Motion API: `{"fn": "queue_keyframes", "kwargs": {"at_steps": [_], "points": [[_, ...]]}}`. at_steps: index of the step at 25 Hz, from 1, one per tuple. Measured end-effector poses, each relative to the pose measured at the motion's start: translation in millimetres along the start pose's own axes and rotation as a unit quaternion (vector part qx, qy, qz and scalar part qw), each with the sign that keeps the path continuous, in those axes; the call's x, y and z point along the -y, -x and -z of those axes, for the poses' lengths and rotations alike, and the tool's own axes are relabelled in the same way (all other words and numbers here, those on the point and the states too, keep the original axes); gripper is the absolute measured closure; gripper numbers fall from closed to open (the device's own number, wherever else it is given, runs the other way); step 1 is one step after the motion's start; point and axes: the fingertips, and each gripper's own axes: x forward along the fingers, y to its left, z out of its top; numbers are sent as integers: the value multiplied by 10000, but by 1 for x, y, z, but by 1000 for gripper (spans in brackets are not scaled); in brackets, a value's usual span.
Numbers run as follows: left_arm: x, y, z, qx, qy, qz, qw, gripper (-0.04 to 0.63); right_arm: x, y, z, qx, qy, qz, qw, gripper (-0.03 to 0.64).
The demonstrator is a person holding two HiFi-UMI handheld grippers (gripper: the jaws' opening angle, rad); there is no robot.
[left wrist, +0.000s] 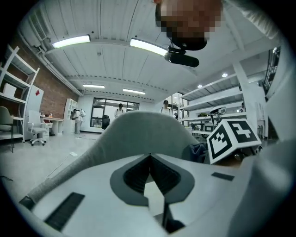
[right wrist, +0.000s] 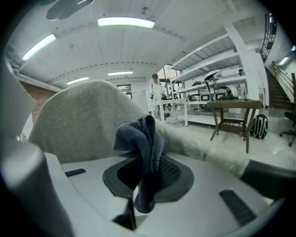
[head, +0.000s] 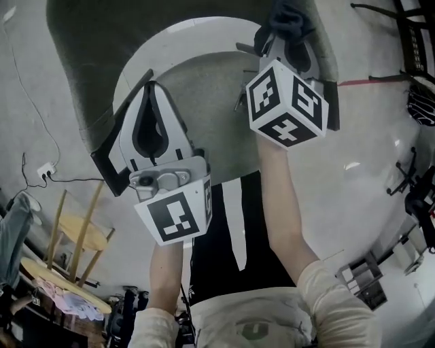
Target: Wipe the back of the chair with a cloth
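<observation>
The chair's grey fabric back (head: 88, 68) curves round a white inner rim (head: 197, 34) below me. A dark blue-grey cloth (right wrist: 143, 139) hangs bunched from my right gripper (right wrist: 146, 158), which is shut on it. In the head view the cloth (head: 289, 19) lies close to the top of the chair's right side, but I cannot tell if it touches. My left gripper (head: 151, 87) is shut with nothing in it, and its tips (left wrist: 149, 155) point at the grey chair back (left wrist: 148, 129). The left gripper view also shows the right gripper's marker cube (left wrist: 233, 139) beside the cloth (left wrist: 198, 152).
Round wooden stools (head: 81, 234) stand at the lower left, near a power strip with a cable (head: 46, 171). Black chairs (head: 418, 41) sit at the right edge. A wooden table (right wrist: 231, 109) and white shelving stand beyond the chair, with people far off.
</observation>
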Motion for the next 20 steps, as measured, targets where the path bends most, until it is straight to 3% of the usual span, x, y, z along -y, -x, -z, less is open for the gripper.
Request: {"fn": "queue_keyframes", "kwargs": {"at_steps": [5, 13, 20], "points": [[20, -3, 11, -134, -40, 357, 9993, 580, 38, 21, 5, 115, -115, 548, 9984, 558], [47, -6, 19, -242, -31, 706, 9972, 580, 65, 46, 14, 137, -405, 1021, 9939, 558], [51, -10, 11, -180, 12, 698, 9974, 580, 77, 58, 15, 91, -581, 1303, 9897, 558]]}}
